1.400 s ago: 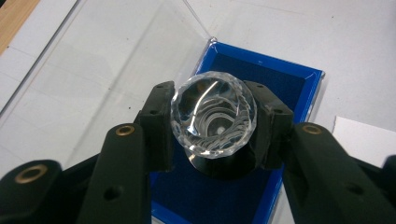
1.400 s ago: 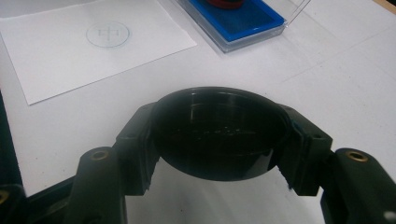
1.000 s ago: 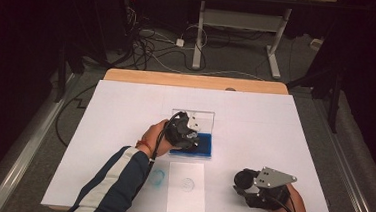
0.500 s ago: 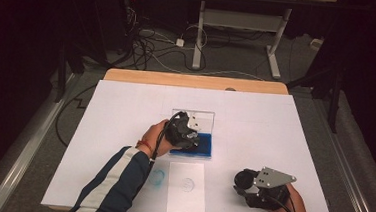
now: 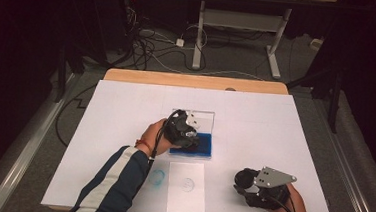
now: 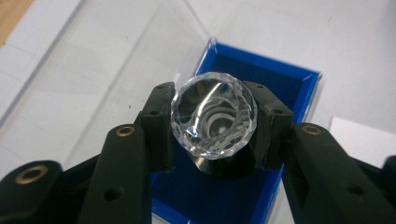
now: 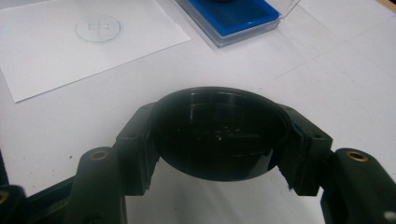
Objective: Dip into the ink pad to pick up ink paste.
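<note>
My left gripper [image 6: 214,128] is shut on a stamp with a faceted clear crystal knob [image 6: 214,116]. Its dark base sits down in the blue ink pad [image 6: 280,88] of an open clear case [image 6: 116,60]. From above, the left gripper [image 5: 186,135] stands over that blue pad [image 5: 204,146] at the table's middle. A round black cap [image 7: 218,140] is clamped between the pads of my right gripper [image 7: 218,147], hollow side up. The right gripper [image 5: 251,189] rests near the front right of the table.
A white sheet [image 5: 186,191] with a faint round print [image 5: 187,184] lies in front of the ink pad; the right gripper view has that sheet [image 7: 70,56] and print [image 7: 98,27] at upper left. A blue ring mark [image 5: 157,176] is on the white table cover beside it.
</note>
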